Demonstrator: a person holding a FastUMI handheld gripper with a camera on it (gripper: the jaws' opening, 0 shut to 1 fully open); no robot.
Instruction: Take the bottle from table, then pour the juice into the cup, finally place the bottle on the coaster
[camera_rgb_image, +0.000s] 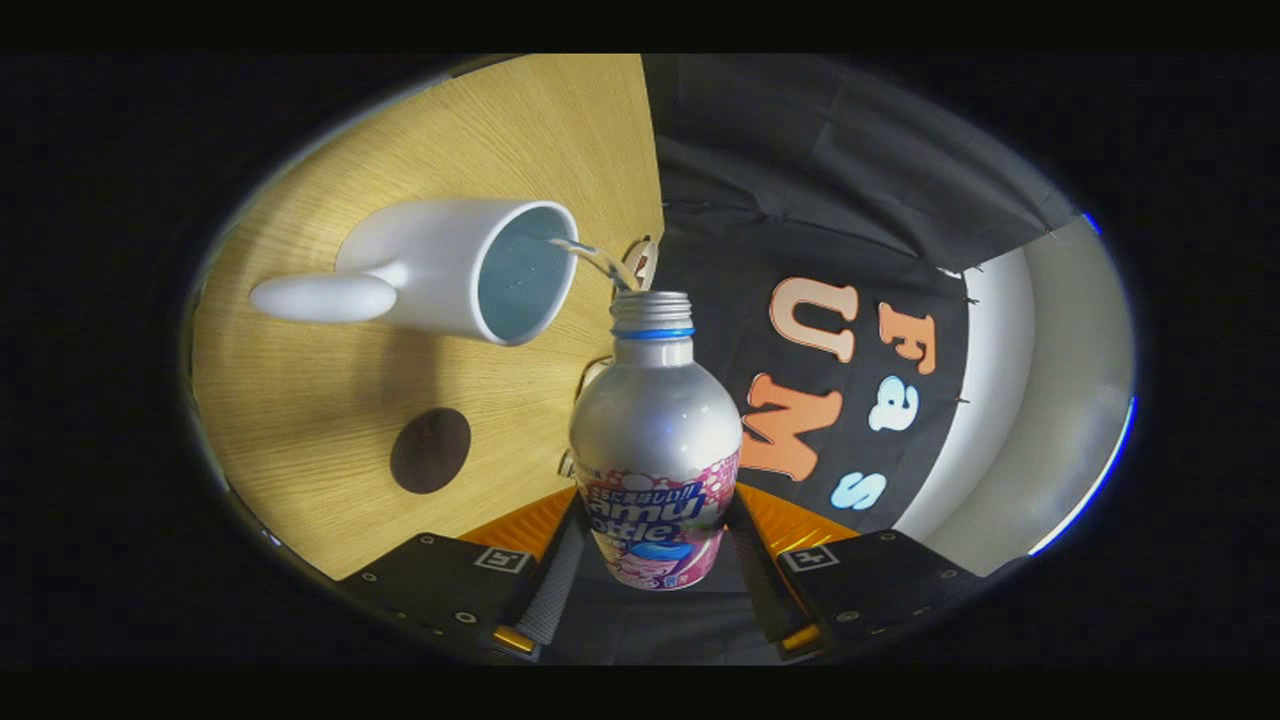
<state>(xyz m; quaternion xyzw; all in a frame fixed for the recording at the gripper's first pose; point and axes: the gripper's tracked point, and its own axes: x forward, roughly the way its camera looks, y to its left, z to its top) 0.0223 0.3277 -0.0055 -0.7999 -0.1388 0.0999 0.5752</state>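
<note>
Now my tool (655, 560) squeezes the bottle (655, 440) and tips it so juice (590, 255) runs into the cup (450, 265).

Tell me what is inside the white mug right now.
A thin stream from the bottle, gripped by the tool, arcs over the rim into the mug. Its blue-grey interior looks smooth; the liquid level is not clear, and the near wall hides part.
</note>
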